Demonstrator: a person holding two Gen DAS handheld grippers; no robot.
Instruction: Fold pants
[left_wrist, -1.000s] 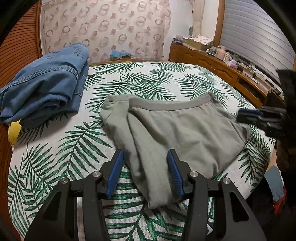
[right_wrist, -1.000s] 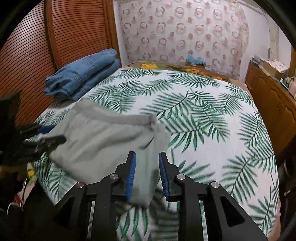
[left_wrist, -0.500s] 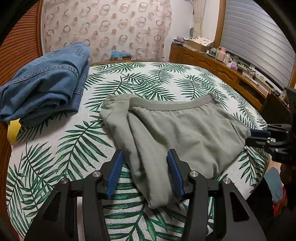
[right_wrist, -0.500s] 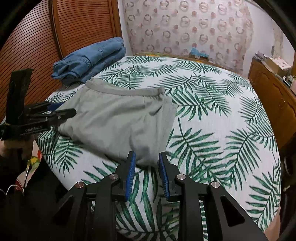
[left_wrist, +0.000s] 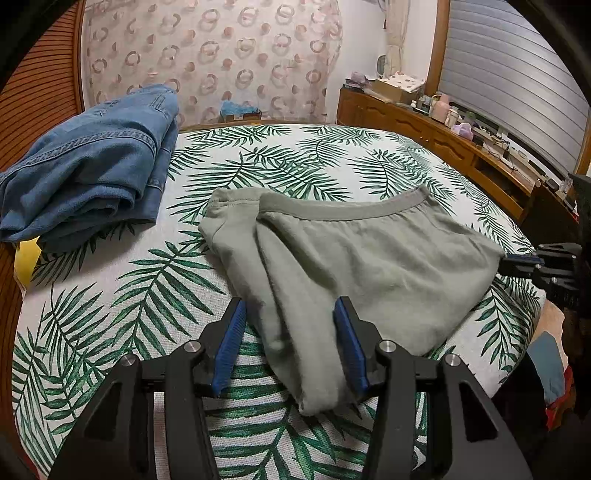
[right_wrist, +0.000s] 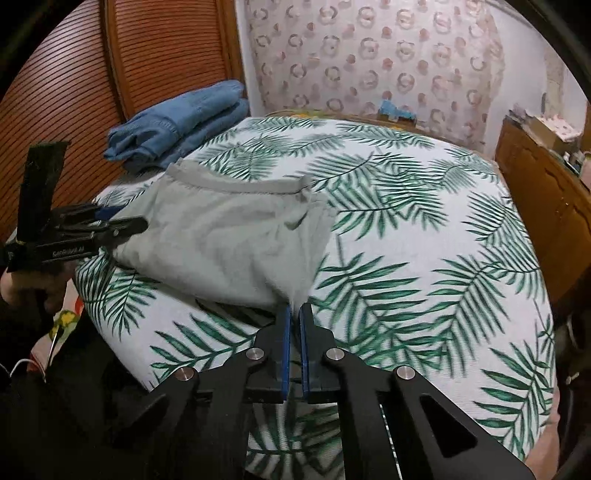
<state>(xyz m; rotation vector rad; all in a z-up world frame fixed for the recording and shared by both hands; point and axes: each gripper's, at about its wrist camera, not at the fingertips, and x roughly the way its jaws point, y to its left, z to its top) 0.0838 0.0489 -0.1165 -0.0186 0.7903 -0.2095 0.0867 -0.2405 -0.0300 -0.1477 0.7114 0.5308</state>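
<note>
Now my right jaws pinch the near corner of the soft, limp grey pants on the bed; my left jaws stand apart, straddling the near hem, best gripped at edges.

My right claw is pinched on the near corner of the grey pants, and to its right the leaf-print bed cover lies bare and open. To the far left the folded jeans block the way by the slatted wooden door. The cluttered wooden dresser hems in the bed's right edge.
</note>
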